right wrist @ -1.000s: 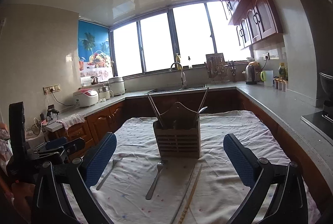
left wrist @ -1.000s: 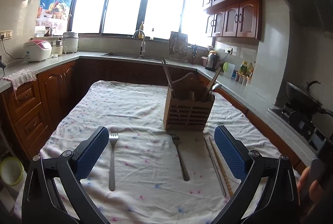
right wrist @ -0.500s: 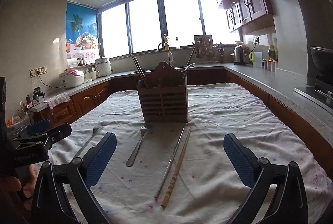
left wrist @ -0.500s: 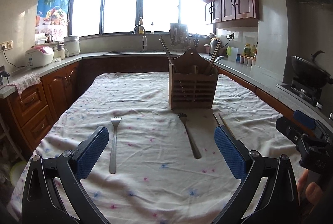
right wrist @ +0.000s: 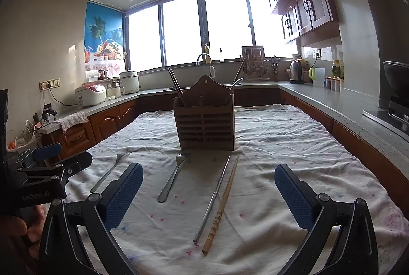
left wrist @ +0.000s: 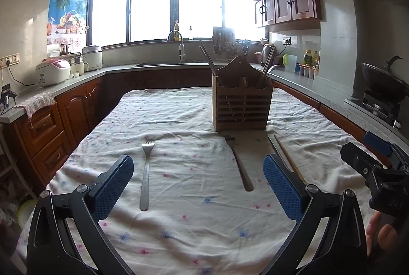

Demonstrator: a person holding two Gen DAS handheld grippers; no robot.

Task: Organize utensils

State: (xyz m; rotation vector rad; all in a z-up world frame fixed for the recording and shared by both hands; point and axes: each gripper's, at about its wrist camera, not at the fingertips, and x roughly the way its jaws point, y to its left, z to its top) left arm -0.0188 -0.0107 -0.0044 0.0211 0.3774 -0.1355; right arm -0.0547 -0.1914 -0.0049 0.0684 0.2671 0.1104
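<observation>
The left gripper [left wrist: 198,183] is being held low over the cloth [left wrist: 194,218], its 2 blue pads spread wide with nothing between them. The right gripper [right wrist: 208,189] is being held likewise, jaws wide apart and empty. Part of the right tool is being seen at the right edge of the left view, with fingers [left wrist: 381,231] beneath it.

A wooden caddy [left wrist: 241,106] is being shown upright on the cloth, beyond both grippers, with chopsticks [left wrist: 208,57] and other handles leaning out of its top. 4 utensils are lying loose in front of it. A fork [left wrist: 145,172] is lying at the left, tines toward the caddy, just beside the left pad [left wrist: 112,185] in the left view. A second piece [left wrist: 237,162] is lying nearer the caddy; whether it is a fork or a spoon cannot be told. A metal chopstick [right wrist: 213,198] and a bamboo chopstick [right wrist: 222,203] are lying side by side, nearly parallel, between the right gripper's pads [right wrist: 122,194].
</observation>
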